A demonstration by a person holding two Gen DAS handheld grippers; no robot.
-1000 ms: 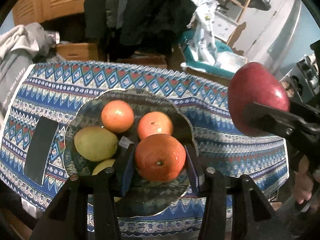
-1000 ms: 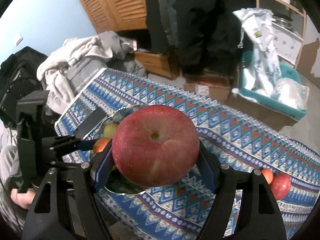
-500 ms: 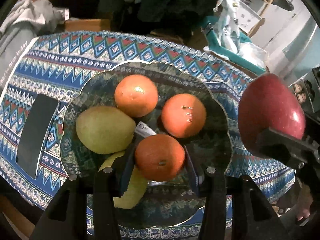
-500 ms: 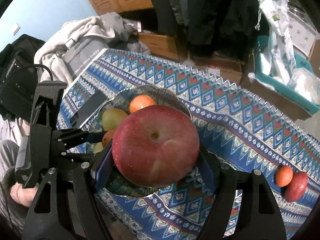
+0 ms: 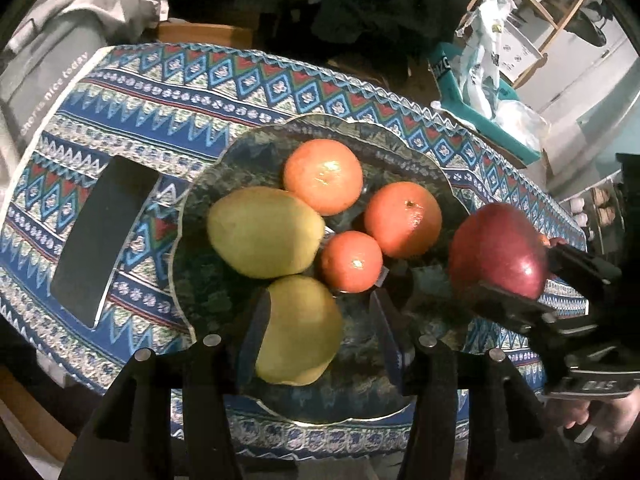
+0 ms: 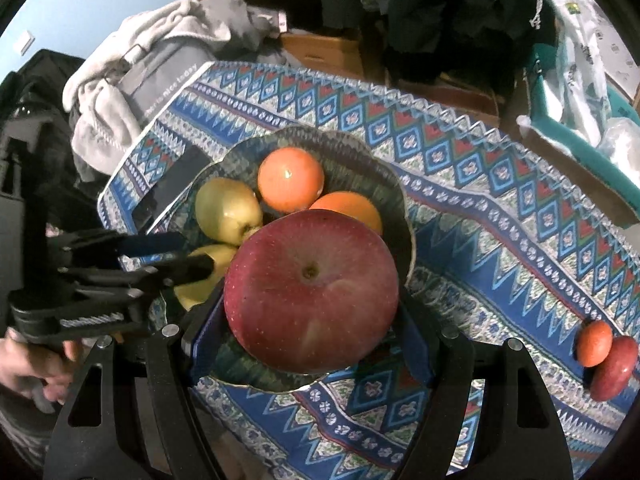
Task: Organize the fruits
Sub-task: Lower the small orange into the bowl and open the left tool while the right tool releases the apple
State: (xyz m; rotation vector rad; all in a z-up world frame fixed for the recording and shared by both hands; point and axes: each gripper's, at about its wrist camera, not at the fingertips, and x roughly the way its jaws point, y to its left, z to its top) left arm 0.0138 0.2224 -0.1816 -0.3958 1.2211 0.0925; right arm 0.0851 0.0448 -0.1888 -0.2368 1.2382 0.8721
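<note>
A dark patterned glass bowl point(image 5: 360, 124) on the blue patterned cloth holds two large oranges point(image 5: 323, 176), a small orange point(image 5: 351, 261) and two yellow-green fruits point(image 5: 264, 232). My left gripper point(image 5: 320, 312) hangs over the bowl's near side with its jaws opening. The small orange lies loose just past its tips, and a yellow-green fruit point(image 5: 298, 328) shows beneath the fingers, untouched. My right gripper point(image 6: 310, 320) is shut on a big red apple point(image 6: 312, 296), which hangs over the bowl's right rim point(image 6: 408, 216). From the left wrist that apple point(image 5: 498, 250) is at the right.
A black phone point(image 5: 104, 236) lies flat on the cloth left of the bowl. A small orange point(image 6: 594, 343) and a red apple point(image 6: 614, 366) rest on the cloth far right. Grey clothing point(image 6: 132, 92) is piled past the table's left end, and a teal box point(image 5: 480, 112) stands behind.
The left gripper sank toward the bowl and let go of the small orange, which now sits among the other fruit. The right gripper came down with the red apple toward the bowl.
</note>
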